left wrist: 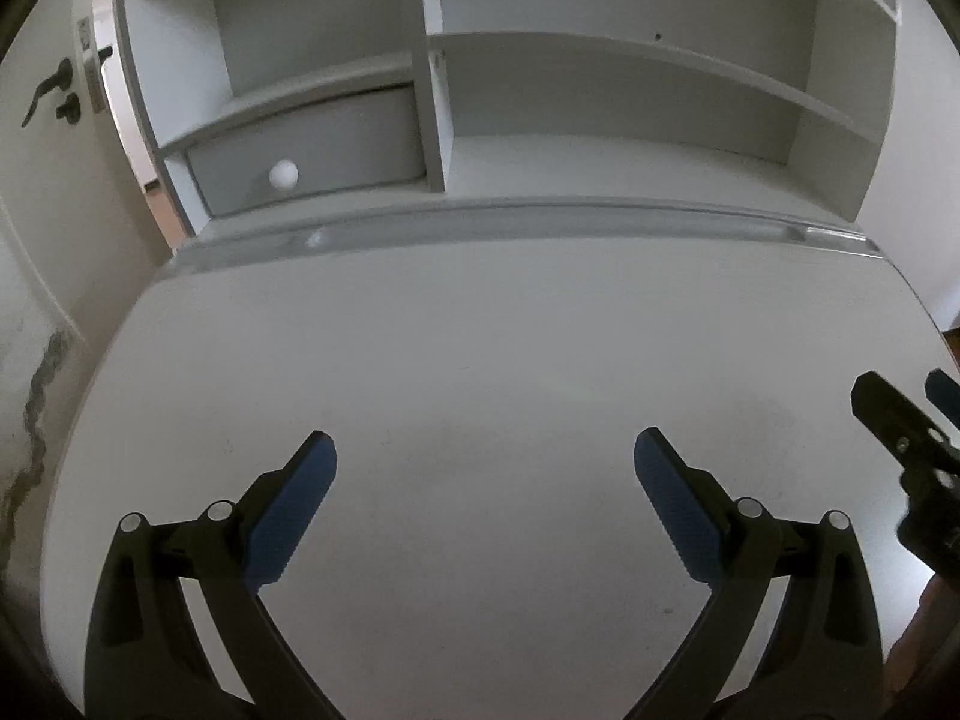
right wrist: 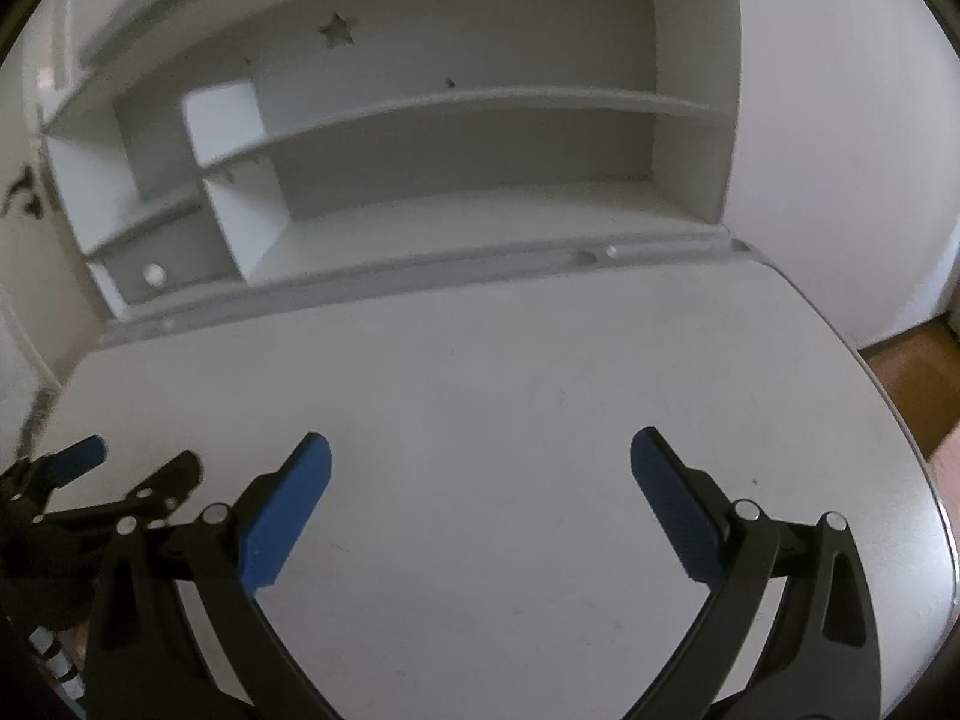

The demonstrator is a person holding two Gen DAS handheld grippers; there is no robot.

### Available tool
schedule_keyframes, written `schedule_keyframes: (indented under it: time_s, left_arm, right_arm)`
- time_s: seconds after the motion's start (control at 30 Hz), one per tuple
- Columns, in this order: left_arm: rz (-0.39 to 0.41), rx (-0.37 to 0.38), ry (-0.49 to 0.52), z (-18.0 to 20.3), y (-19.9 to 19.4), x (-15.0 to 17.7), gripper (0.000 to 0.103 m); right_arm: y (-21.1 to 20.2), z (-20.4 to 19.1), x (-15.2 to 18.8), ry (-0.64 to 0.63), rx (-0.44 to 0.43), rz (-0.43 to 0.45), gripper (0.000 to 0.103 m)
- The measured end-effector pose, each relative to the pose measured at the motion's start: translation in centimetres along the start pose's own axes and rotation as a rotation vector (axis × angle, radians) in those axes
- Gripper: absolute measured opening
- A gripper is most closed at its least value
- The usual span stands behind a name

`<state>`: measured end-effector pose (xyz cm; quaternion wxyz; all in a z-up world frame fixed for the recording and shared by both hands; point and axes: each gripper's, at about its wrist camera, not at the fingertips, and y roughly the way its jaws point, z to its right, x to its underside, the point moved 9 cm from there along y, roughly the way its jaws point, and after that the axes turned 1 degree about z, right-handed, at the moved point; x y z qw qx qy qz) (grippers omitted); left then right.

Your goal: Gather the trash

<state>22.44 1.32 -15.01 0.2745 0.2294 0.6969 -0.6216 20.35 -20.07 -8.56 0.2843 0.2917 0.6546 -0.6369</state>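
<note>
No trash shows on the bare white desk top (left wrist: 480,360). The left gripper (left wrist: 485,450) hovers over it, blue-padded fingers spread wide, holding nothing. The right gripper (right wrist: 480,450) hangs beside it, likewise agape and empty. Behind stands a white shelf hutch (left wrist: 600,60) with a grey drawer (left wrist: 312,144) bearing a round white knob (left wrist: 283,174).

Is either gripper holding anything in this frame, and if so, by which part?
Nothing is held. The left gripper and the right gripper both stand wide open over the white desk, with only bare desktop between their fingers.
</note>
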Motion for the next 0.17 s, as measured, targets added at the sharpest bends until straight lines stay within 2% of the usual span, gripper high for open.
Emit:
schedule_keyframes:
  time_s: [0.1, 0.17]
  left_arm:
    - [-0.015, 0.002, -0.007, -0.2, 0.1, 0.3, 0.097]
    - [-0.027, 0.009, -0.011, -0.3, 0.3, 0.4, 0.097]
  right_arm:
    - [1.7, 0.0, 1.1, -0.019, 0.048, -0.105, 0.097]
    - [2.3, -0.3, 1.5, -0.039, 0.057, -0.14, 0.097]
